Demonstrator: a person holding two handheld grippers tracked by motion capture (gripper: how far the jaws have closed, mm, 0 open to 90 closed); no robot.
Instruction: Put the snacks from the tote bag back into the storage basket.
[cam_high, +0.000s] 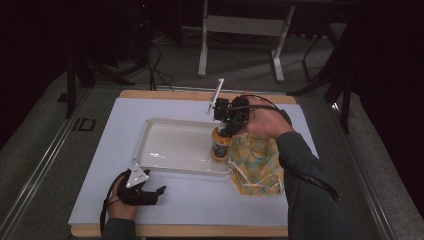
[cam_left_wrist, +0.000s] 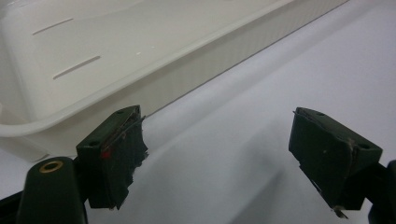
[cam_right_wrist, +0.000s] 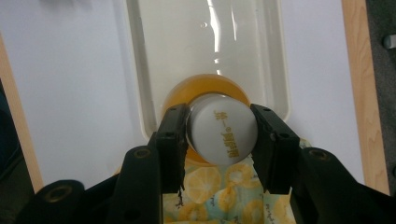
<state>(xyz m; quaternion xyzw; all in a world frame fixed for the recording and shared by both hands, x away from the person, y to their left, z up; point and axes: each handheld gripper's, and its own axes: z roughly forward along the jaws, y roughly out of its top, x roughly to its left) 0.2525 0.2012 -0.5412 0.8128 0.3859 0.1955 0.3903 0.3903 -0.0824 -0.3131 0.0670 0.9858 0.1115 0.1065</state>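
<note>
Right gripper (cam_right_wrist: 222, 135) is clamping the orange bottle (cam_right_wrist: 208, 91) by its white cap (cam_right_wrist: 222, 134), upright at the tray's (cam_high: 150, 131) right end; the cap is hiding the body. High view: gripper is blocking the cap. Left gripper (cam_left_wrist: 217, 158) is sitting open on the mat (cam_high: 200, 200), holding nothing.

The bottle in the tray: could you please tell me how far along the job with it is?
Done: the right tongs are shut on the bottle's white cap. In hand: the bottle is upright at the tray's right end, beside the lemon-print cloth; whether it rests there I cannot tell. Left: release, probably. The left tongs are open, idle.
</note>
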